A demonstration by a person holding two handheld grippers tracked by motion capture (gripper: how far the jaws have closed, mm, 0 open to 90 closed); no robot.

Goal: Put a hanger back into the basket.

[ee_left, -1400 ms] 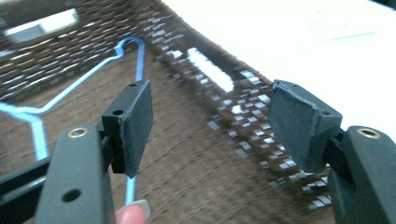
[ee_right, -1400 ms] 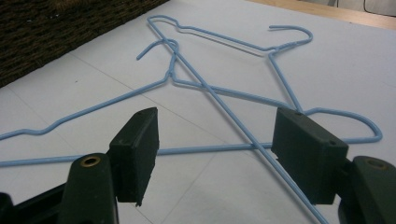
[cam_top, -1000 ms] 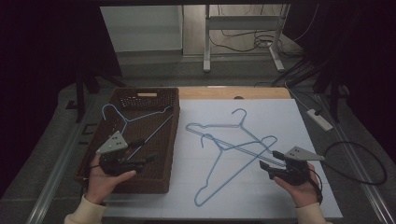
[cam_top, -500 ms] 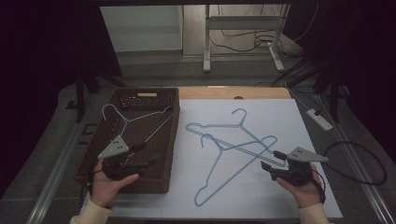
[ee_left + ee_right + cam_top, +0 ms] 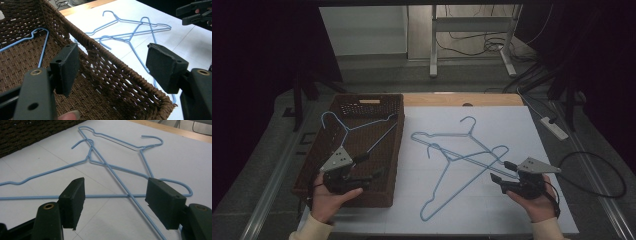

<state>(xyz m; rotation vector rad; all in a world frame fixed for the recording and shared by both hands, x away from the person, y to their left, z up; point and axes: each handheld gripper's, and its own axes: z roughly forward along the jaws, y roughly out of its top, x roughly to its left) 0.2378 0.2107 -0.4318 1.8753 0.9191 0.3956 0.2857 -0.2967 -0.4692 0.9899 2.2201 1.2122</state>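
A blue wire hanger [image 5: 357, 127] lies inside the brown wicker basket [image 5: 312, 165] at the left. Two more blue hangers [image 5: 462, 150] lie crossed on the white sheet. My left gripper [image 5: 374, 169] hovers over the basket's near right corner [image 5: 140, 100]. Its jaws have just been opening, and they stand open with nothing gripped between them [image 5: 115, 65]. My right gripper [image 5: 501, 172] rests low at the sheet's right, pointing left at the crossed hangers [image 5: 117, 167]. It is open [image 5: 117, 197], and the wires lie on the sheet between and beyond its jaws, untouched.
The white sheet [image 5: 512, 125] covers the wooden table right of the basket. A power strip [image 5: 554, 127] and a looping black cable [image 5: 597, 170] lie off the table's right side. Metal table legs and cables [image 5: 472, 45] stand on the floor behind.
The left hand has drifted slightly toward the near edge of the basket. The right hand and all the hangers have stayed where they were.
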